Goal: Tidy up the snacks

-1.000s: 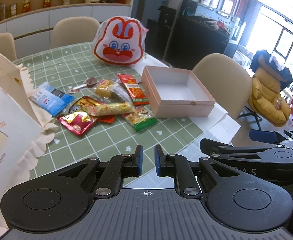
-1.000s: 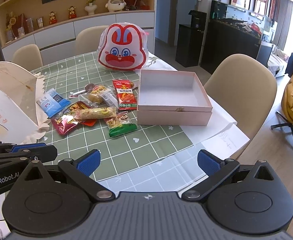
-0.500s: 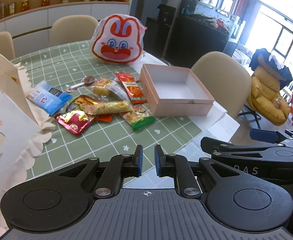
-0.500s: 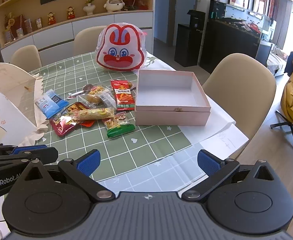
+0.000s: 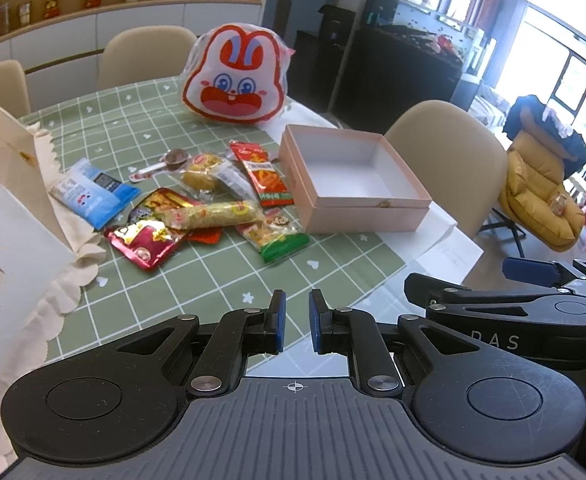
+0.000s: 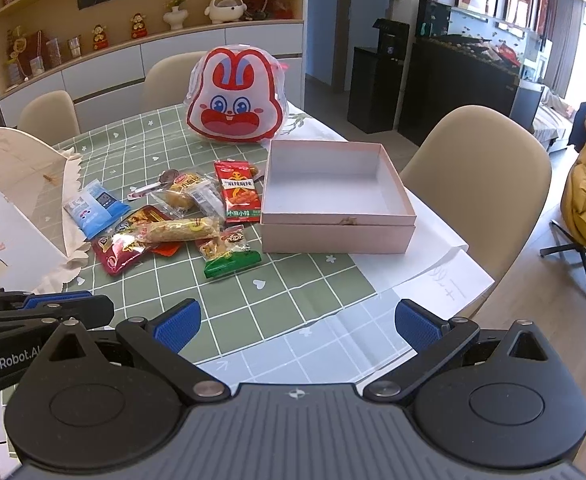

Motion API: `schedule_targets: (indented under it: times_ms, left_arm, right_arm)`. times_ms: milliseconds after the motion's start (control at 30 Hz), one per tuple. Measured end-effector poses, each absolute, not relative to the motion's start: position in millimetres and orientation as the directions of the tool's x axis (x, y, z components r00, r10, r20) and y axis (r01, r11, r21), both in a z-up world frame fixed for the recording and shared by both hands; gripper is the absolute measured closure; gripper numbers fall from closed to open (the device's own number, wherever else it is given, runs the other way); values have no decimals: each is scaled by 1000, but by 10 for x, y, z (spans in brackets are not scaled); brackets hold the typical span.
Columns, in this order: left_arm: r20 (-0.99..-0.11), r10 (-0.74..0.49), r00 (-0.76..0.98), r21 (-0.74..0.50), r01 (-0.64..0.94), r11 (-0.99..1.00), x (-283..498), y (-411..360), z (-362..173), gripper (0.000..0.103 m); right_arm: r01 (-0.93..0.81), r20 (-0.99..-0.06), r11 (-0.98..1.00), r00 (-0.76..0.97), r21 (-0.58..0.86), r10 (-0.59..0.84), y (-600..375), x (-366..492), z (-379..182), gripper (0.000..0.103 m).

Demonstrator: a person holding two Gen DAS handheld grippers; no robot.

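Several snack packets lie in a loose pile on the green checked tablecloth [image 6: 253,300]: a blue packet [image 6: 95,208], a dark red packet [image 6: 119,250], a long yellow bar [image 6: 181,230], a green-ended packet [image 6: 229,252] and a red packet [image 6: 239,196]. An open, empty pink box [image 6: 335,236] stands right of the pile; it also shows in the left wrist view [image 5: 357,212]. My left gripper [image 5: 295,322] is nearly shut and empty, over the table's near edge. My right gripper [image 6: 297,322] is wide open and empty, short of the pile.
A rabbit-face bag [image 6: 235,98] stands behind the pile. A cream mesh food cover [image 6: 9,208] sits at the left. White paper [image 6: 433,276] lies under the box at the table's right edge. Beige chairs [image 6: 481,184] ring the table.
Both grippers have edged a little closer to the table; the snacks and box look slightly nearer. The jaws have not changed.
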State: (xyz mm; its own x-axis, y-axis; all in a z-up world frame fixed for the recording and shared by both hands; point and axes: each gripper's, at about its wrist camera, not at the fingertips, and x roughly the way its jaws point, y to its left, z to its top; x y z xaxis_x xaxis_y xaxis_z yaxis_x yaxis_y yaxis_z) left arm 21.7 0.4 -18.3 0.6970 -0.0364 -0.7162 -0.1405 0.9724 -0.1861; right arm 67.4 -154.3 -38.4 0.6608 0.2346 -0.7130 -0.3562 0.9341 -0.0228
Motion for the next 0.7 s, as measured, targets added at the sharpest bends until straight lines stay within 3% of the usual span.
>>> schedule_targets:
  times_ms: [533,700]
  left_arm:
    - [-761,-18,649,-180,-185,966,429,14,-283,87]
    - [-786,-19,618,-204,-230,952,584,123,-440,87]
  right_arm:
    - [-365,-739,931,624,13,255,-1597,907,-527,0]
    - [-406,-710,911,623,67,330,-1651,1050,-739,0]
